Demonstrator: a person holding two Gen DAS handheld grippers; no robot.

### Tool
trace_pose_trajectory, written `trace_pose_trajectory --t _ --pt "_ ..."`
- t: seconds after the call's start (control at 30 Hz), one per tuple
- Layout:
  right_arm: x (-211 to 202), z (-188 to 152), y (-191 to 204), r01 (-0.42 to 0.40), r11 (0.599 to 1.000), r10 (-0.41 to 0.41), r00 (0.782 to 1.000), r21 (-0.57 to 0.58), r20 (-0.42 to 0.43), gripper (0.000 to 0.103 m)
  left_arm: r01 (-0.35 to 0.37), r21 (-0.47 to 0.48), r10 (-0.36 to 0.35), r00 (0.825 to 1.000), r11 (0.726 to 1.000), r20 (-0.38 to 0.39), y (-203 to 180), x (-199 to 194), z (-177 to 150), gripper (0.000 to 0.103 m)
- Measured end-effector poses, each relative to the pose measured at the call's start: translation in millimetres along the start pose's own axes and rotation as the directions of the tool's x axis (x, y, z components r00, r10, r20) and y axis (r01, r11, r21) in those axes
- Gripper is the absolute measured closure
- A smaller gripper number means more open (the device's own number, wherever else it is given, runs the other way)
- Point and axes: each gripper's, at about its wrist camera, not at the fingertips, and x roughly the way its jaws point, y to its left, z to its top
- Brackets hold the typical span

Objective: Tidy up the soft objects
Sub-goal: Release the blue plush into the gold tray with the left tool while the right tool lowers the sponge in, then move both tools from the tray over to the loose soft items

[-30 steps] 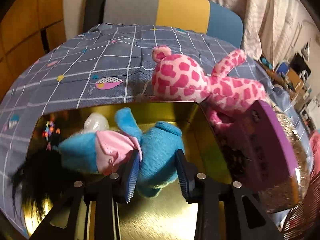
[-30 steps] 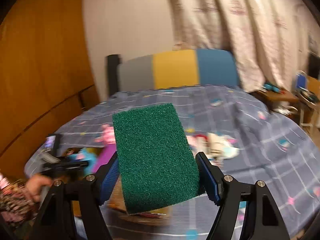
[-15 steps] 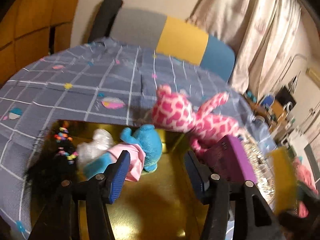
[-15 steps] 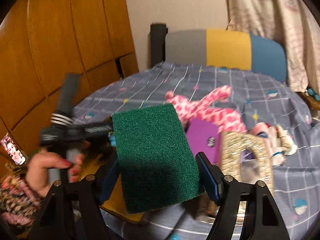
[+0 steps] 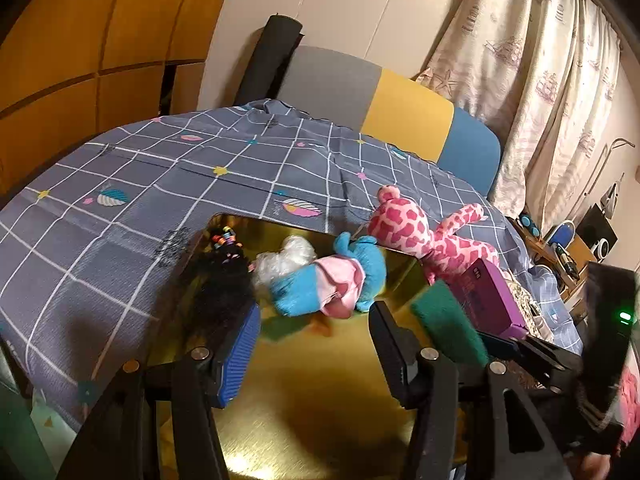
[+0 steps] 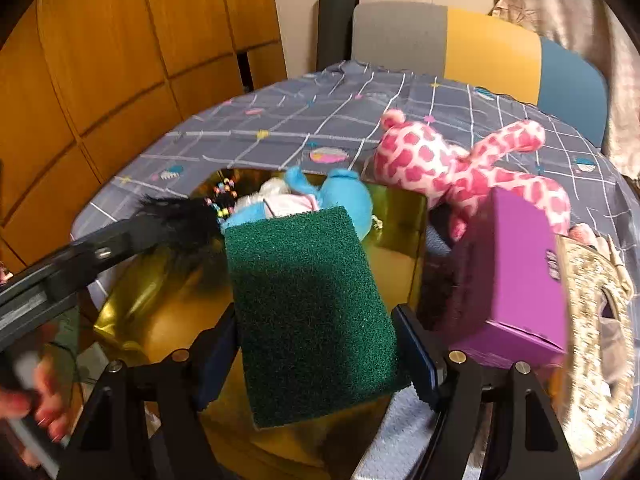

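Your right gripper [image 6: 314, 354] is clamped on the green scouring sponge [image 6: 308, 312], long axis running forward along the fingers, far end over the gold tray [image 6: 404, 240]. Your left gripper [image 5: 314, 350] just opened: jaws wide, nothing between them. The blue plush toy [image 5: 332, 284] lies in the tray beyond its tips. Print on the purple box [image 6: 516, 280] is unreadable.

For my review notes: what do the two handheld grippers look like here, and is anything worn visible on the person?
Both are black framed two-finger tools with silver screws at the finger bases and ribbed blue pads. The left gripper fills its own view; the right gripper looks the same, and from the left view its body carries a small green light. The hand gripping the left tool has red-painted nails. No sleeve shows clearly.
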Motion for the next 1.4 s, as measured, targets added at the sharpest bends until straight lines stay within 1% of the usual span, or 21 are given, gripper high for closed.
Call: trace_pose_trajectory --t 0.13,0.33,0.4,0.47,0.57,0.63,0.67,0.77,0.87,1.0,1.07,1.17,1.27,1.4 --pt "22.7 6.0 6.3 0.048 0.998 -0.049 0.998 -0.031 -0.028 0.028 -0.001 -0.016 0.001 1.000 1.000 -0.002 8.6 -6.0 -6.2 0.046" --pt "48.9 15.7 15.6 0.138 0.986 -0.141 0.989 -0.089 -0.036 0.026 0.004 -0.038 -0.004 1.000 0.999 -0.014 17.7 -9.4 -11.8 0.046" --pt "56.6 17.0 17.5 0.137 0.986 -0.142 0.988 -0.099 -0.053 0.024 0.004 -0.045 -0.005 1.000 0.999 -0.016 19.4 -10.0 -13.9 0.046" --pt "60.1 16.7 20.3 0.143 0.984 -0.150 0.987 -0.109 -0.057 0.018 0.002 -0.047 -0.003 1.000 0.999 -0.018 20.6 -10.0 -15.5 0.046" --pt "59.6 15.3 23.1 0.145 0.983 -0.152 0.987 -0.117 -0.053 0.017 0.001 -0.054 -0.002 1.000 0.999 -0.027 22.6 -8.6 -17.4 0.046" --pt "54.4 13.4 23.5 0.132 0.985 -0.138 0.989 -0.110 -0.050 0.016 0.000 -0.060 -0.002 0.999 0.998 -0.035 23.1 -6.8 -18.9 0.046" --pt "48.0 12.1 23.1 0.112 0.989 -0.116 0.992 -0.101 -0.043 0.016 0.001 -0.062 -0.004 0.999 0.998 -0.037 23.4 -6.6 -19.3 0.046" --pt "30.1 9.0 23.6 0.094 0.992 -0.095 0.995 -0.085 -0.005 0.013 0.005 -0.068 -0.008 0.999 0.998 -0.045 23.9 -4.1 -21.4 0.046" --pt "10.8 6.6 24.2 0.073 0.994 -0.071 0.997 -0.077 0.032 0.013 0.011 -0.073 -0.015 0.998 0.997 -0.054 21.9 -1.5 -23.4 0.046" --pt "-13.1 3.3 19.6 0.101 0.992 -0.095 0.992 -0.075 0.080 0.013 0.041 -0.086 -0.046 0.997 0.995 -0.055 17.2 -1.3 -25.0 0.047" --pt "-26.2 1.6 14.1 0.083 0.995 -0.077 0.992 -0.058 0.105 0.013 0.050 -0.088 -0.055 0.997 0.995 -0.053 14.0 -2.3 -24.2 0.047" --pt "-48.6 0.4 2.9 0.076 0.997 -0.072 0.986 -0.021 0.149 0.013 0.049 -0.060 -0.052 0.997 0.997 -0.053 3.8 -2.4 -23.9 0.047" --pt "-71.8 -1.8 -13.5 0.098 0.995 -0.099 0.975 0.013 0.200 0.013 0.065 -0.040 -0.067 0.996 0.997 -0.064 -9.4 -0.6 -25.0 0.047" --pt "-95.4 -3.7 -45.8 0.117 0.990 -0.134 0.963 0.084 0.233 0.013 0.098 0.009 -0.097 0.991 0.995 -0.091 -32.3 3.8 -28.5 0.047"
